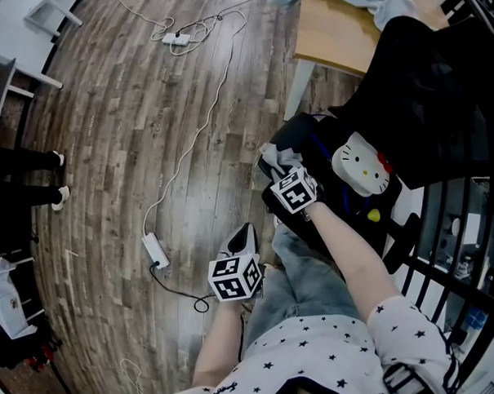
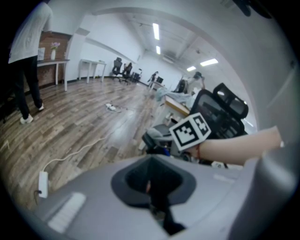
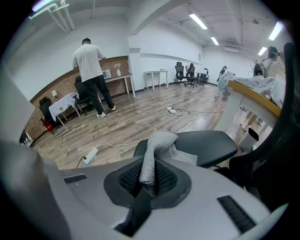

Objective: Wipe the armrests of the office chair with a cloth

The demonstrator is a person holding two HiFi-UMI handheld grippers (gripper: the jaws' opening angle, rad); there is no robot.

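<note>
The black office chair [image 1: 431,102] stands at the upper right of the head view, and its black armrest [image 1: 303,129] juts toward me. My right gripper [image 1: 282,173] is shut on a grey cloth [image 1: 275,158] at the armrest's near end. In the right gripper view the cloth [image 3: 157,145] rises from between the jaws of the right gripper [image 3: 147,185] and drapes against the armrest pad [image 3: 211,143]. My left gripper [image 1: 244,235] hangs lower, over the floor, apart from the chair. In its own view the left gripper [image 2: 151,190] has its jaws together with nothing between them.
A Hello Kitty cushion [image 1: 361,164] lies on the chair seat. A wooden desk [image 1: 332,32] stands behind the chair, a dark metal rack [image 1: 449,258] to its right. A power strip [image 1: 155,251] and its cable lie on the wood floor. A person's legs [image 1: 27,178] show at the left.
</note>
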